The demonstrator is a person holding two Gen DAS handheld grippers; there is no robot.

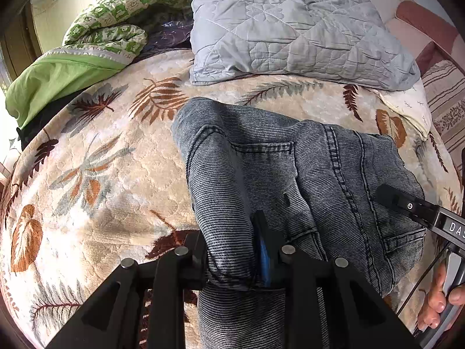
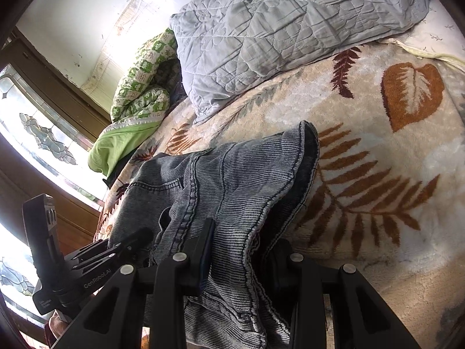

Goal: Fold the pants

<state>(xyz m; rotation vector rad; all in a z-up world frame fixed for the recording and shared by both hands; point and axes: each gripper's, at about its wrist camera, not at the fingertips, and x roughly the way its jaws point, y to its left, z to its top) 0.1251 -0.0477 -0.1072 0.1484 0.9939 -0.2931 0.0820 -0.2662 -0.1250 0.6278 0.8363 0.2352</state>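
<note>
Both grippers clamped on the pants [image 1: 290,180]: left gripper [image 1: 232,250] pinches a near fold, right gripper [image 2: 241,250] the hem edge. Pants bunched mid-bed on the blanket [image 1: 101,174], quilt [image 1: 290,29] behind.

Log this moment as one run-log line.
task: fold pants | left gripper: shut on jeans | right gripper: shut on jeans | jeans: bunched, lifted over leaf-print blanket | fold: unfinished

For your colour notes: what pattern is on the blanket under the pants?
Cream blanket with brown and grey leaves; the right wrist view shows it best.
</note>
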